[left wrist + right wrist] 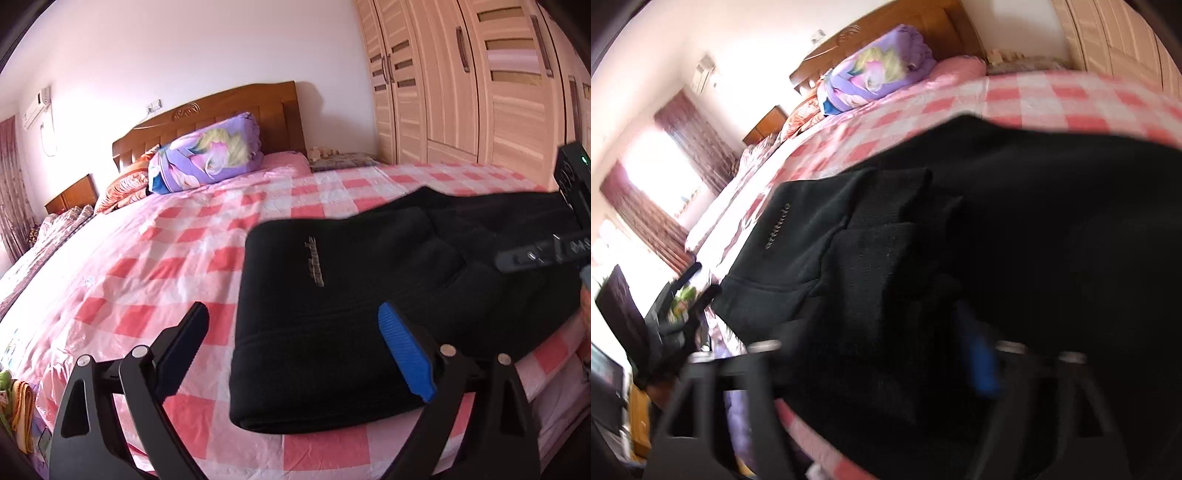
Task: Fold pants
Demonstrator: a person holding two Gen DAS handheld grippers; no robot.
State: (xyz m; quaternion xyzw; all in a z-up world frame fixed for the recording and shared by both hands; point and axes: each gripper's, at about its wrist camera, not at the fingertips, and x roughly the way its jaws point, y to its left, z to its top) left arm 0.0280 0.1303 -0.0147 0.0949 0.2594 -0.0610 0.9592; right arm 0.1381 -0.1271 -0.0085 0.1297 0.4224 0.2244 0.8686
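Left wrist view: pants (351, 295) lie on bed (147, 258), already folded into thick bundle, near edge. My left gripper (295, 332) spread wide, empty, beside fold. Right gripper (871, 354) buried in cloth, blurred; grip unclear. Judge: final fold or tidying left.

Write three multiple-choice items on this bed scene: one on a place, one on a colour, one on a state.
1. Where do the black pants lie?
A. on the checked bedspread
B. on the floor
C. in the wardrobe

2. What colour is the pad on one finger of the left gripper?
A. red
B. blue
C. yellow

3. How does the left gripper stand?
A. shut on the pants
B. shut on nothing
C. open

Answers: 1 A, the pink-and-white checks show all round the pants. 2 B, one pad is blue. 3 C, its fingers are wide apart.
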